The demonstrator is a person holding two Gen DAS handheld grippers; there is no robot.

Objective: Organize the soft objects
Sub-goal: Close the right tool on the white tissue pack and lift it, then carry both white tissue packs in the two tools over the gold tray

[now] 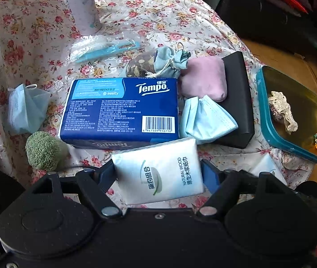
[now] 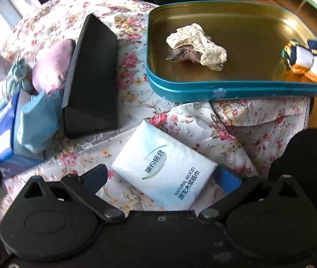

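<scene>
A white tissue pack (image 1: 160, 174) is clamped between the jaws of the left gripper (image 1: 158, 176) at lower centre of the left wrist view, lifted clear of the floral cloth (image 1: 24, 33). In the right wrist view, a second white tissue pack (image 2: 165, 169) lies on the cloth between the parted jaws of the right gripper (image 2: 163, 178); pad contact cannot be confirmed. The teal tin tray (image 2: 225, 89), upper right, already holds a lace piece (image 2: 201, 44) and a striped bundle (image 2: 310, 62). The step in hand is judged to be transfer of tissue packs. A carry toward the tray and a release over bare floor is called for next.
</scene>
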